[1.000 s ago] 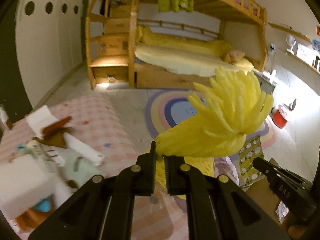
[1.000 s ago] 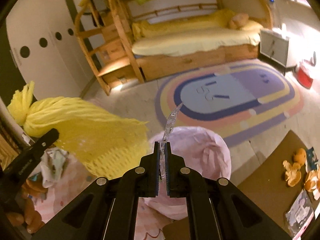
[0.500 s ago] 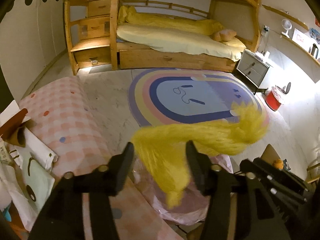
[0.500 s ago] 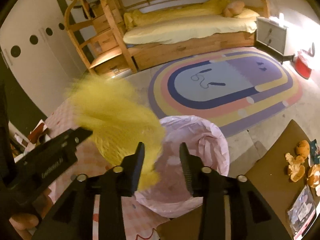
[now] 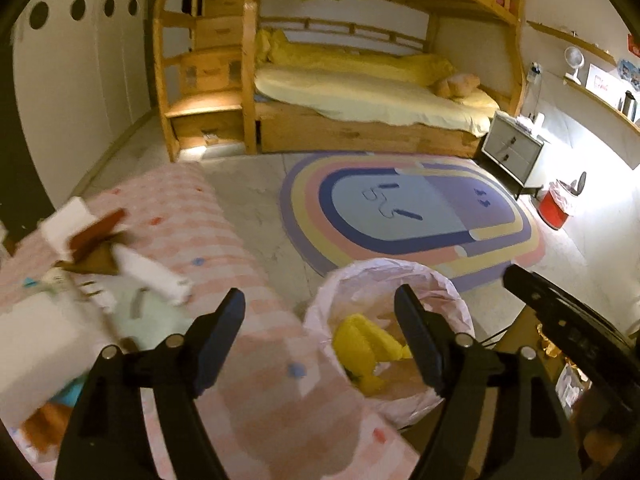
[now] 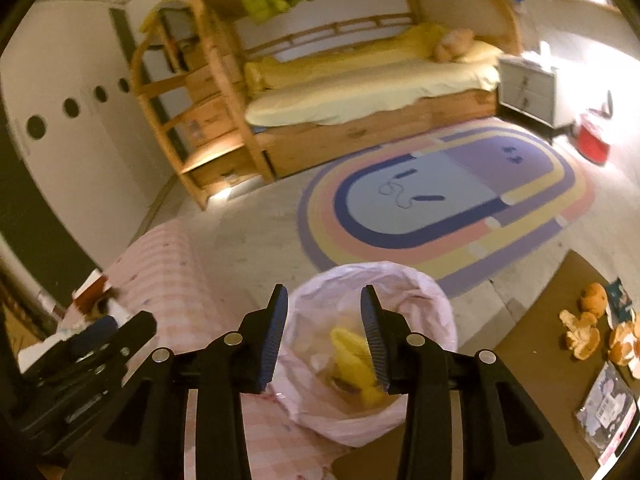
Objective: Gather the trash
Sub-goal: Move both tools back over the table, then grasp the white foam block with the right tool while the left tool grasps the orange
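A bin lined with a pink bag (image 5: pixel 390 276) (image 6: pixel 404 280) stands on the floor just ahead of both grippers. A yellow foam net (image 5: pixel 362 344) (image 6: pixel 352 354) lies inside it among other scraps. My left gripper (image 5: pixel 320 308) hovers over the bin's near left rim, its jaws opening, with nothing between them. Over the bin's mouth my right gripper (image 6: pixel 324 300) stands open and holds nothing. The clear plastic scrap is not visible.
A table under a pink checked cloth (image 5: pixel 192 224) at the left carries white boxes, paper and a brown wrapper (image 5: pixel 96 236). Orange peels (image 6: pixel 582 336) and a booklet (image 6: pixel 604 412) lie on a brown surface at the right. Beyond are a rug (image 5: pixel 412 216), a bunk bed and a red bin (image 5: pixel 554 208).
The left gripper let go of the yellow foam net, which dropped into the bin. The right gripper released its clear plastic scrap. Both sets of jaws have spread apart.
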A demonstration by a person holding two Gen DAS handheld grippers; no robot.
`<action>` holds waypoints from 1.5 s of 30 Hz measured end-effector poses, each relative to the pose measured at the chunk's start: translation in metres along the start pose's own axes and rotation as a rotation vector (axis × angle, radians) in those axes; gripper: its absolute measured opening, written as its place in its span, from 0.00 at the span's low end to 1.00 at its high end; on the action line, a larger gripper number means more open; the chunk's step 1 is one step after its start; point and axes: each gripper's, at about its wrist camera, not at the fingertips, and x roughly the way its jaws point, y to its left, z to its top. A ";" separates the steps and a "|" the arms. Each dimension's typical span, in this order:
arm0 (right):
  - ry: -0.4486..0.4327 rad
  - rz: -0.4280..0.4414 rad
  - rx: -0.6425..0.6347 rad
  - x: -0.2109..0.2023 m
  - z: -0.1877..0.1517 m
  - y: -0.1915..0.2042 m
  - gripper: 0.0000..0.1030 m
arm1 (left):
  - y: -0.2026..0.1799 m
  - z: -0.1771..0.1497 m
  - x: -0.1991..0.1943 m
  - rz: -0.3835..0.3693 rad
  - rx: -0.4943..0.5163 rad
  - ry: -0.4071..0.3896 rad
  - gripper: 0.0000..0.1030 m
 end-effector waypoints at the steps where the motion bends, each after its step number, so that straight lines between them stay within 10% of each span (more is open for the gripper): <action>1: -0.008 0.013 -0.021 -0.003 -0.001 0.008 0.39 | 0.004 -0.001 -0.010 0.005 -0.003 -0.013 0.73; 19: 0.011 0.304 -0.369 -0.027 -0.041 0.158 0.47 | 0.139 -0.050 -0.167 0.281 -0.173 -0.188 0.75; 38: 0.024 0.402 -0.760 -0.041 -0.105 0.269 0.73 | 0.234 -0.109 -0.157 0.420 -0.332 -0.060 0.76; 45: 0.029 0.460 -0.656 -0.036 -0.094 0.275 0.73 | 0.232 -0.116 -0.155 0.412 -0.323 -0.065 0.76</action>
